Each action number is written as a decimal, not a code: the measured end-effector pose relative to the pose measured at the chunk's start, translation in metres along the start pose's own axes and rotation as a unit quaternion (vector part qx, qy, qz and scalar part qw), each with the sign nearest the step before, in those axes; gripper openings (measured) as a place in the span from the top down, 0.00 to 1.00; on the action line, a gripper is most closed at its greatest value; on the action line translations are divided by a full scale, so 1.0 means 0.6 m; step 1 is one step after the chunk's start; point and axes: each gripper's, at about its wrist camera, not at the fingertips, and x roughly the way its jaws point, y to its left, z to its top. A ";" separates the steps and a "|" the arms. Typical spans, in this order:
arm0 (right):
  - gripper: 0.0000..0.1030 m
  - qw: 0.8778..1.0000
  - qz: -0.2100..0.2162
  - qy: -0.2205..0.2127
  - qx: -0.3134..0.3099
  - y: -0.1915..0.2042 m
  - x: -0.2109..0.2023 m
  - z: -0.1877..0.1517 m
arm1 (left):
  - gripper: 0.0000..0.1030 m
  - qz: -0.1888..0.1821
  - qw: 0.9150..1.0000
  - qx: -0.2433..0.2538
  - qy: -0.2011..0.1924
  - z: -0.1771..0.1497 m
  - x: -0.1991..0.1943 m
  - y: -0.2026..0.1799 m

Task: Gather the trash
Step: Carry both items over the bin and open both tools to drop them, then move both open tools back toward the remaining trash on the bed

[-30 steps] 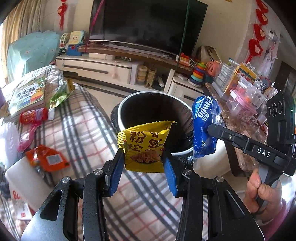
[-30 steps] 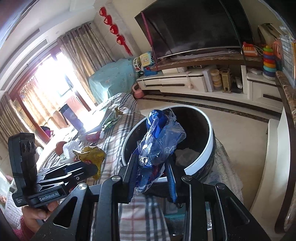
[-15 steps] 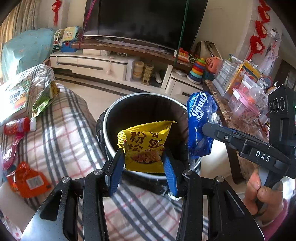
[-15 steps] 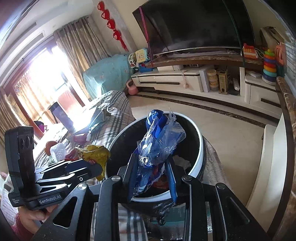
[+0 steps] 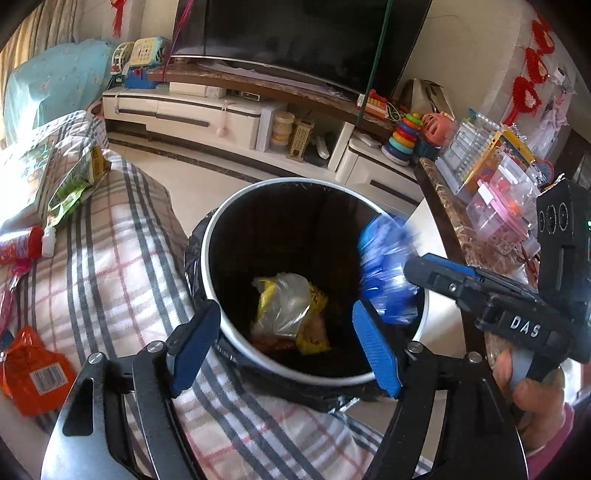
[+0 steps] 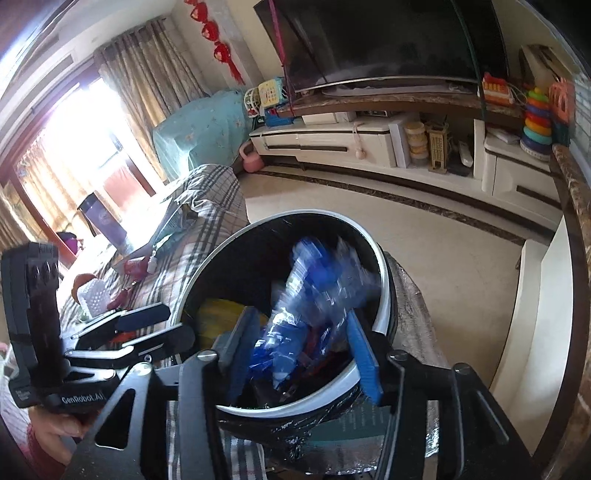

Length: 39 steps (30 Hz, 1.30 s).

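Two wrappers: blue wrapper [image 6: 314, 291] upright; yellow wrapper [image 5: 291, 310] flat.

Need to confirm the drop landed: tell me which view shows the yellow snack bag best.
The left wrist view. It looks straight down into the bin, where the yellow snack bag lies whole at the bottom. The right wrist view shows only a yellow sliver, hidden behind the blurred blue wrapper and a gripper finger.

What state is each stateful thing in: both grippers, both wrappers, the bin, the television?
Left gripper: jaws opening, nothing between them.
Right gripper: jaws opening, blue wrapper between them.
Yellow snack wrapper: lying inside bin.
Blue wrapper: blurred, above bin.
Trash bin: lidless, black-lined.
Television: screen dark.
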 end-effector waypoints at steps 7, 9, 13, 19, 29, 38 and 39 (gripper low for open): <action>0.29 1.000 0.018 -0.020 0.010 0.009 -0.030 -0.015 | 0.25 0.003 1.000 -0.015 -0.011 -0.051 -0.039 0.013; 0.24 0.999 0.025 -0.030 0.012 0.020 -0.041 -0.028 | 0.25 0.003 1.000 -0.021 -0.015 -0.068 -0.054 0.018; 0.15 0.998 0.043 -0.047 0.010 0.048 -0.060 -0.054 | 0.25 0.010 0.999 -0.029 -0.026 -0.108 -0.094 0.030; 0.10 0.997 0.068 -0.048 0.002 0.096 -0.072 -0.092 | 0.25 0.026 0.998 -0.046 -0.043 -0.155 -0.150 0.057; 0.10 0.994 0.087 -0.051 -0.038 0.165 -0.076 -0.143 | 0.25 0.062 0.992 -0.083 -0.074 -0.221 -0.226 0.117; 0.10 0.990 0.096 -0.062 -0.086 0.228 -0.064 -0.174 | 0.25 0.100 0.985 -0.116 -0.081 -0.267 -0.266 0.173; 0.10 0.989 0.099 -0.063 -0.090 0.235 -0.061 -0.176 | 0.25 0.107 0.984 -0.119 -0.083 -0.271 -0.269 0.181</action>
